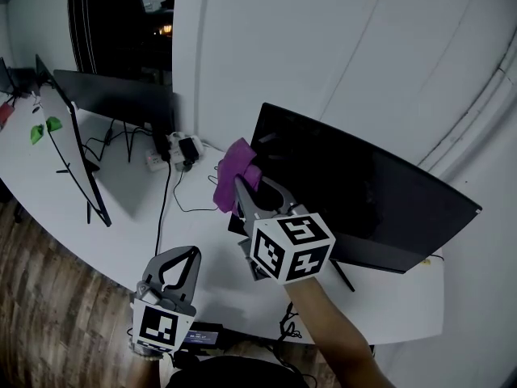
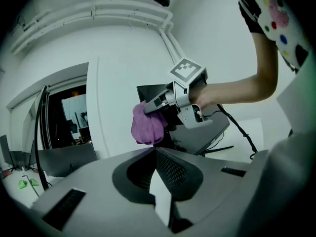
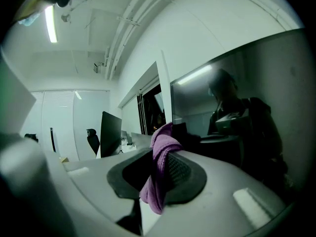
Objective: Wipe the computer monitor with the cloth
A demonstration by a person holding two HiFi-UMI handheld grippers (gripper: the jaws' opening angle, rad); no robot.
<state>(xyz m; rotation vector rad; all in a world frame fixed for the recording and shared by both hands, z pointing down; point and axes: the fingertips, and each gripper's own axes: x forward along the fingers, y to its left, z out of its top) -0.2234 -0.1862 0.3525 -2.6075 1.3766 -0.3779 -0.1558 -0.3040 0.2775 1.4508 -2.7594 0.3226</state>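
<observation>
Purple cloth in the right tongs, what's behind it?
Behind the purple cloth is the left edge of the dark monitor. The patch of screen under the cloth is covered, so contact cannot be confirmed.

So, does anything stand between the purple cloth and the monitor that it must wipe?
Nothing visible does. The right gripper holds the purple cloth right by the edge of the monitor, whose dark front is bare.

No word, brand or number is readable anywhere. The only signs are black-and-white square patterns without letters. They stand on the white marker cube [image 1: 291,249] of the right gripper [image 1: 241,184] and on the smaller white cube [image 1: 161,328] of the left gripper [image 1: 192,254].
</observation>
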